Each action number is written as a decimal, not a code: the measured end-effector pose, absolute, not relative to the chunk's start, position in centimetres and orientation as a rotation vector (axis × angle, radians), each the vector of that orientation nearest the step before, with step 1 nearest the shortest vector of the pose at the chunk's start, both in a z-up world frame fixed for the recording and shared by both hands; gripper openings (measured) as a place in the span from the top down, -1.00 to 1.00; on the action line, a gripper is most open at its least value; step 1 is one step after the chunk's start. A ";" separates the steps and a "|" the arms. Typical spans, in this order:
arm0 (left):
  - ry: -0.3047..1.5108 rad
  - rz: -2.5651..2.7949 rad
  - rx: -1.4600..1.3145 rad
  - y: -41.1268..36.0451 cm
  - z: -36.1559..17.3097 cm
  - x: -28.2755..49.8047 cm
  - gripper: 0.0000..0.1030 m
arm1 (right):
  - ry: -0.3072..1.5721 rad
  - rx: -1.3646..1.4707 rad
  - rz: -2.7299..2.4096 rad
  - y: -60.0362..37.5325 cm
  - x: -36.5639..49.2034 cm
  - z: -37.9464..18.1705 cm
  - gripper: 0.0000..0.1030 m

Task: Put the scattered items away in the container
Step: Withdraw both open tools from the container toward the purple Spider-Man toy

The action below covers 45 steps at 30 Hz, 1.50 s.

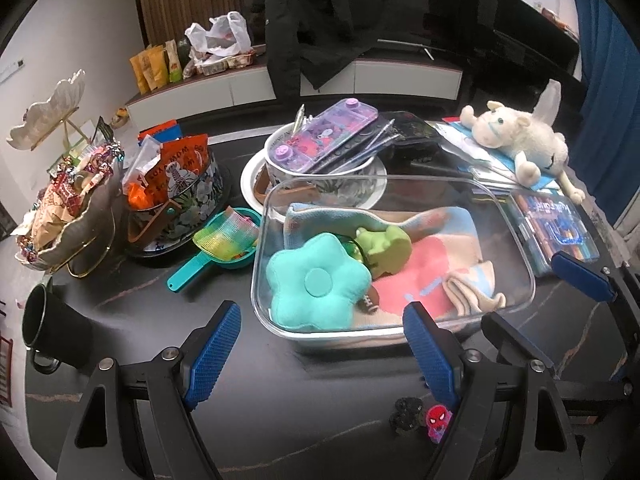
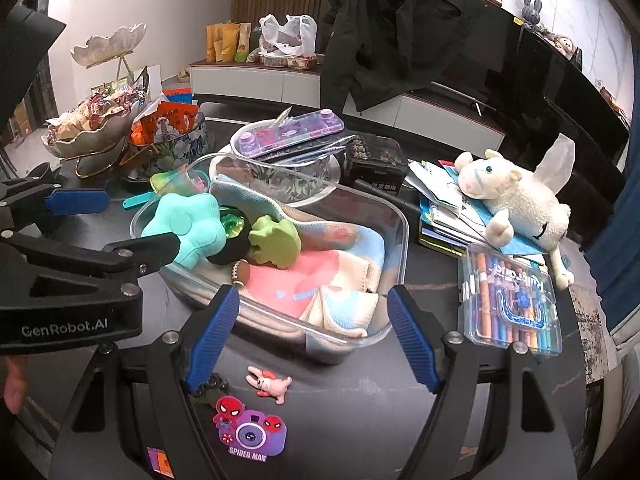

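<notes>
The dark marbled table (image 2: pixel 420 396) fills a living room corner, with a low white cabinet (image 2: pixel 280 80) behind it carrying snack packets and a plastic bag, and a black coat (image 2: pixel 384 28) hanging over that. The table is crowded, so the clear plastic container (image 1: pixel 520 276) sits in the one open patch at the near middle, within reach of both grippers.

Inside it a pastel towel (image 1: pixel 432 256) lines the bottom, probably as padding, with a teal flower cushion (image 1: pixel 316 280), a green frog toy (image 1: pixel 384 246) and a small football charm (image 1: pixel 370 302) lying on top.

Around it lie a white plush sheep (image 2: pixel 516 200) on a stack of papers, a case of markers (image 2: pixel 516 300) just beside the container's right end, and a floral bowl (image 2: pixel 288 176) holding a purple handheld water game (image 2: pixel 292 134).

Nearest the cameras, apart from the container, are the small stragglers, likely the next to go in: a Spider-Man camera toy (image 2: pixel 252 432), a pink rabbit figure (image 2: pixel 270 386) and a dark knobbly thing (image 1: pixel 406 416) I cannot identify.

The left gripper (image 1: pixel 320 360) hovers at the container's near rim, jaws spread wide and empty. The right gripper (image 2: pixel 308 336) hangs over the small toys, jaws equally wide, gripping nothing.
</notes>
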<state>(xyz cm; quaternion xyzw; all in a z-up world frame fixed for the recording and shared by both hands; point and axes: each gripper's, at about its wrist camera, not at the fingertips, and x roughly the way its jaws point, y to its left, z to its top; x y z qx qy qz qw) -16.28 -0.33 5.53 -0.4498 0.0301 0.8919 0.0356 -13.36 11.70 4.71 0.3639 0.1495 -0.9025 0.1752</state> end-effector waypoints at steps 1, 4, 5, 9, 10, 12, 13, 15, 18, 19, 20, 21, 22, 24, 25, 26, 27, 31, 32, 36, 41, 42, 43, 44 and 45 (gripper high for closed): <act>0.096 2.738 -1.380 -0.2 5.5 -16.2 -0.56 | 0.424 1.032 -2.558 11.7 -13.3 4.7 -0.44; 0.106 2.735 -1.378 -0.1 5.4 -15.9 -0.56 | 0.422 1.033 -2.560 11.9 -13.0 4.7 -0.44; 0.108 2.734 -1.377 -0.1 5.4 -15.8 -0.56 | 0.423 1.032 -2.561 11.9 -13.0 4.7 -0.44; 0.118 2.734 -1.378 -0.1 5.2 -15.5 -0.56 | 0.421 1.038 -2.561 12.1 -12.7 4.5 -0.44; 0.120 2.733 -1.377 0.0 5.2 -15.4 -0.56 | 0.421 1.038 -2.562 12.2 -12.6 4.5 -0.44; 0.126 2.729 -1.376 0.1 5.0 -15.2 -0.56 | 0.421 1.040 -2.564 12.3 -12.3 4.4 -0.44; 0.131 2.728 -1.378 0.2 4.9 -15.1 -0.56 | 0.419 1.042 -2.564 12.4 -12.2 4.3 -0.44; 0.136 2.724 -1.380 0.2 4.7 -14.9 -0.56 | 0.422 1.048 -2.562 12.5 -12.0 4.1 -0.44; 0.143 2.718 -1.389 0.1 4.3 -14.6 -0.56 | 0.423 1.058 -2.557 12.5 -11.7 3.8 -0.44; 0.142 2.718 -1.389 0.1 4.1 -14.5 -0.56 | 0.422 1.060 -2.556 12.6 -11.6 3.7 -0.44; 0.141 2.719 -1.389 0.1 4.1 -14.3 -0.56 | 0.422 1.062 -2.556 12.6 -11.5 3.6 -0.44; 0.140 2.719 -1.391 0.0 3.9 -14.1 -0.56 | 0.421 1.064 -2.556 12.7 -11.3 3.5 -0.44; 0.139 2.717 -1.394 0.0 3.8 -14.0 -0.56 | 0.418 1.067 -2.555 12.7 -11.2 3.4 -0.44; 0.139 2.716 -1.396 -0.1 3.6 -13.9 -0.56 | 0.415 1.072 -2.554 12.8 -11.1 3.2 -0.44; 0.140 2.714 -1.397 -0.1 3.5 -13.8 -0.56 | 0.415 1.075 -2.554 12.9 -11.0 3.1 -0.44; 0.139 2.712 -1.397 -0.1 3.4 -13.8 -0.56 | 0.414 1.079 -2.552 13.0 -10.9 2.9 -0.44; 0.139 2.711 -1.398 -0.1 3.4 -13.7 -0.56 | 0.413 1.082 -2.551 13.0 -10.7 2.8 -0.44; 0.144 2.709 -1.394 0.0 3.2 -13.4 -0.56 | 0.412 1.096 -2.544 13.2 -10.2 2.3 -0.44; 0.144 2.709 -1.395 0.0 3.1 -13.3 -0.56 | 0.411 1.100 -2.542 13.3 -10.1 2.2 -0.44; 0.149 2.706 -1.397 0.1 2.9 -13.1 -0.56 | 0.408 1.109 -2.540 13.4 -9.7 2.0 -0.44; 0.160 2.701 -1.393 0.4 2.8 -12.5 -0.56 | 0.403 1.119 -2.536 13.6 -9.2 1.7 -0.44; 0.164 2.701 -1.392 0.4 2.7 -12.4 -0.56 | 0.403 1.122 -2.535 13.6 -9.1 1.6 -0.44; 0.166 2.700 -1.392 0.4 2.7 -12.3 -0.56 | 0.402 1.124 -2.535 13.7 -9.0 1.5 -0.44; 0.167 2.699 -1.393 0.4 2.6 -12.2 -0.56 | 0.401 1.128 -2.534 13.7 -9.0 1.4 -0.44; 0.171 2.697 -1.397 0.5 2.6 -12.3 -0.56 | 0.400 1.131 -2.534 13.7 -8.9 1.3 -0.44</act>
